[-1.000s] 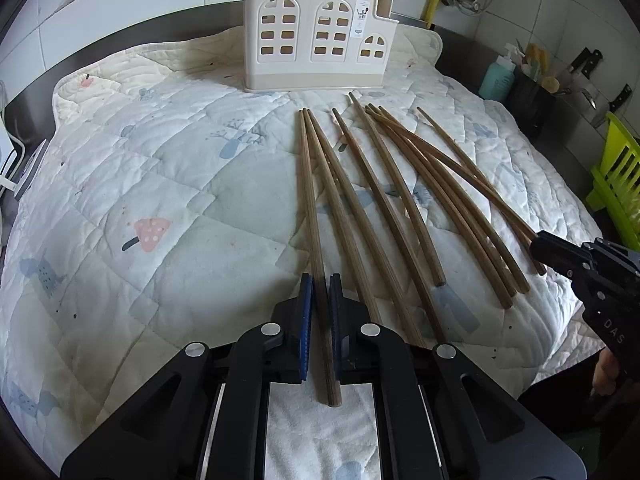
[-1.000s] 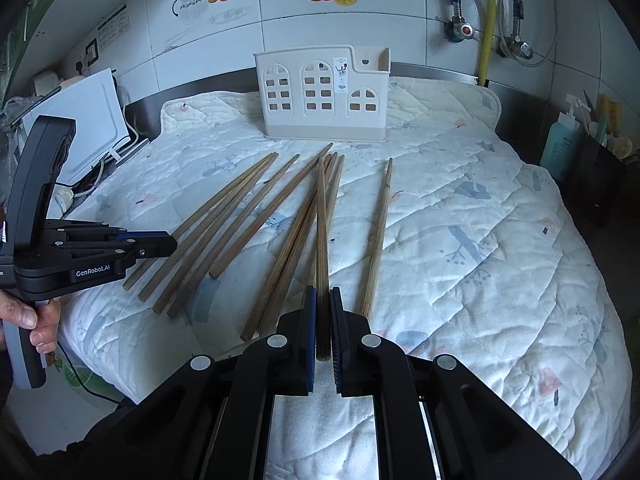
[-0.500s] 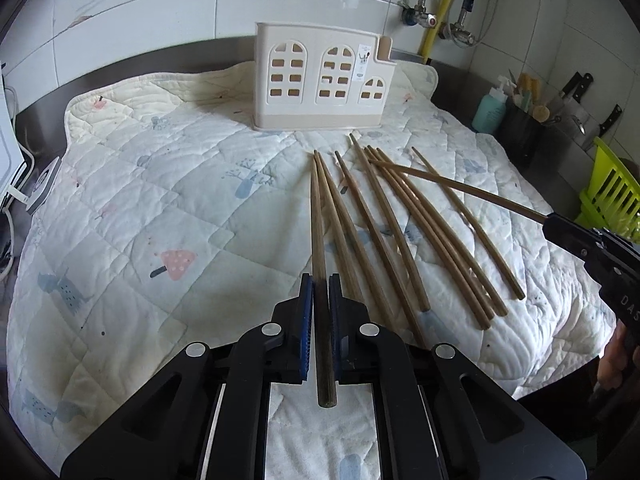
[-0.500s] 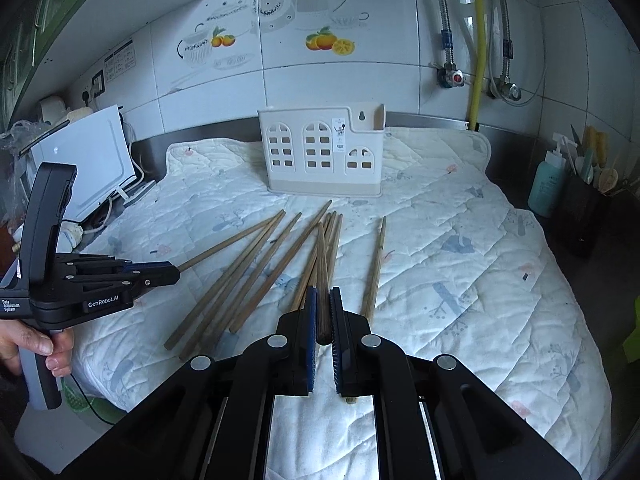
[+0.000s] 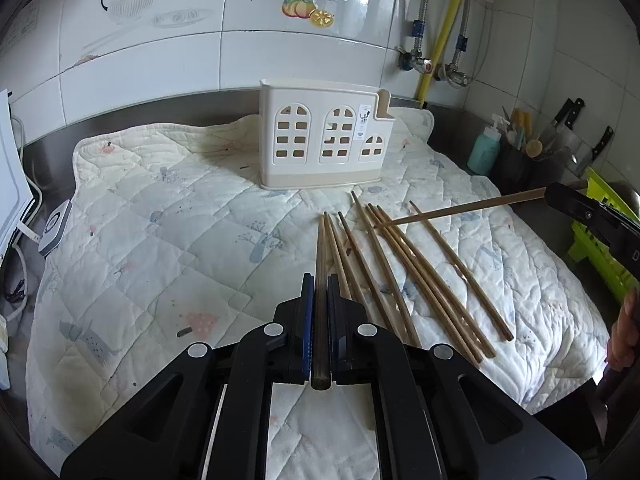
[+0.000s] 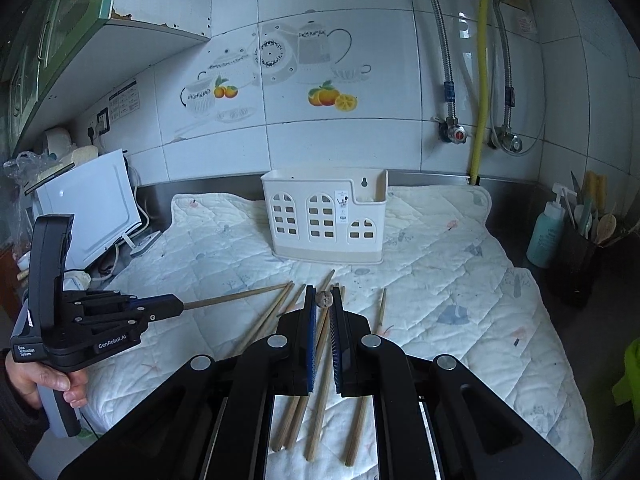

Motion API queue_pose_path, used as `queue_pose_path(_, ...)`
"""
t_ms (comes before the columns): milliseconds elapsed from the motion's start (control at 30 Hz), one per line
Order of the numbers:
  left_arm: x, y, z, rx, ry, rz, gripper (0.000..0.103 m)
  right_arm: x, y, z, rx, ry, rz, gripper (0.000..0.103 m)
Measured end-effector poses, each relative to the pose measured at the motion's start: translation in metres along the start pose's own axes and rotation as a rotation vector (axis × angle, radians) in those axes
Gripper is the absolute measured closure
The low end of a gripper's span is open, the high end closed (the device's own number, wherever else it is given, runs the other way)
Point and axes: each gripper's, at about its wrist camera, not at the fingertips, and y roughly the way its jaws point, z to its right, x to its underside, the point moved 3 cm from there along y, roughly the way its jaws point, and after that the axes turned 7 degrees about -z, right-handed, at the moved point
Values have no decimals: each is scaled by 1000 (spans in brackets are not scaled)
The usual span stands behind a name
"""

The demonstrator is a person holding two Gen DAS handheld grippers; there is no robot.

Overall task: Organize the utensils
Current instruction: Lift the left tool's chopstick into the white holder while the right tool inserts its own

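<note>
Left tool point(image 5: 320, 292): black two-finger body with blue pads, clenched on one brown wooden chopstick point(image 5: 321, 256). The butt end of that chopstick sits between the pads close to the camera; its shaft runs forward and its tip points toward the holder. Seen from the right wrist camera, the left tool point(image 6: 176, 306) is carried by a hand point(image 6: 44, 380) at the left edge, with its chopstick point(image 6: 236, 295) projecting level above the quilt.

Right tool point(image 6: 324, 304): same build, clenched on a second wooden chopstick point(image 6: 324, 299), seen almost end-on at the fingertips. From the left wrist camera, the right tool point(image 5: 554, 196) enters from the right edge, and its chopstick point(image 5: 464, 210) slopes down to the left; whether the tip touches the pile or hangs just above it cannot be told.

Below both tools, the loose wooden chopsticks point(image 5: 404, 268) lie side by side, fanned slightly, on the white quilted cloth with small printed figures point(image 5: 160, 240) that covers the tabletop.

Beyond the pile, the cream plastic utensil holder with arched window cut-outs point(image 5: 324, 140) stands upright on the far part of the cloth, near the steel backsplash. It is well apart from both held chopsticks.

At the far right stand a teal pump bottle point(image 5: 485, 150) and a dark pot of kitchen tools point(image 6: 576, 264). A white appliance point(image 6: 92, 208) stands at the far left.
</note>
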Motion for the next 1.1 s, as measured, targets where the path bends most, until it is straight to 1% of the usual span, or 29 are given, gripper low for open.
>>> queue_pose_path(267,-27,-11,0,7,27,42,99,-25,-2,2,-18,-9,31,97)
queue_pose_path(400,-47,-18,0,11,42,56,99,-49,-2,6,-39,-12,44,97)
queue_pose_path(600,-83,-28,-4,15,59,80,99,-91,-3,13,-39,-36,62,97)
queue_pose_path(700,-101,-36,-5,11,72,101,99,-115,-7,18,-29,-44,78,97)
queue_pose_path(767,-111,-40,-6,22,69,113,99,-130,-10,21,-19,-52,93,97)
queue_pose_path(933,-136,-49,-8,20,77,142,99,-158,-12,29,14,-75,111,97)
queue_pose_path(1100,-173,-71,-5,9,92,222,99,-180,-5,38,41,-71,119,97)
